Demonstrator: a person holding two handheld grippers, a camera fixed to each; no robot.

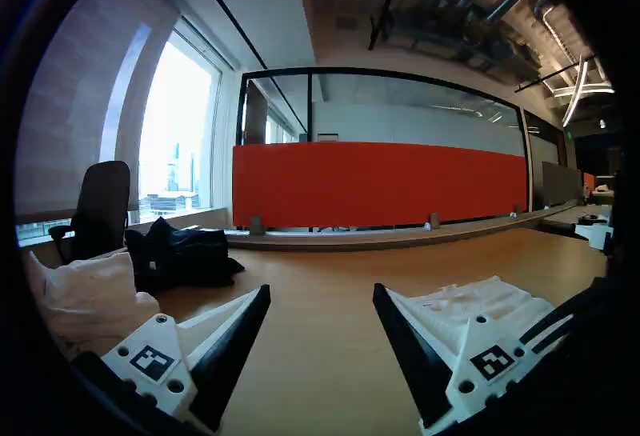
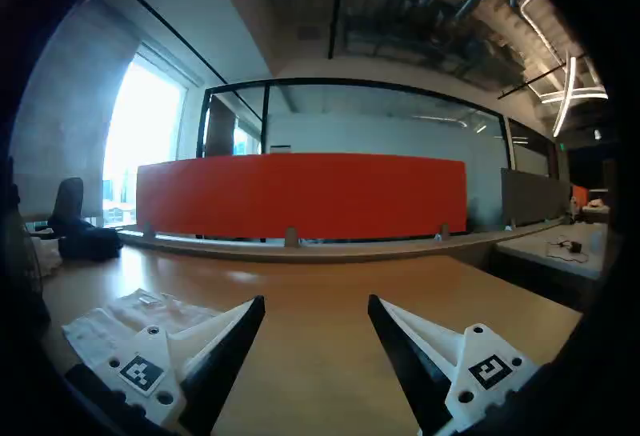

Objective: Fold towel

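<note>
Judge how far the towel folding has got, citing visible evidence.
Done: nothing evident; the white towel lies on the table, ungripped. In hand: nothing; the left gripper and right gripper both stand open, empty. Left: grasping an edge and folding.

Both cameras sit low, close over the wooden tabletop (image 1: 336,276), facing level across it toward the red partition (image 1: 376,184) on its far edge. The left gripper view looks from left of the white towel (image 1: 480,300), the right gripper view from right of it. Both share the white towel, the red partition and the window (image 1: 180,132).
</note>
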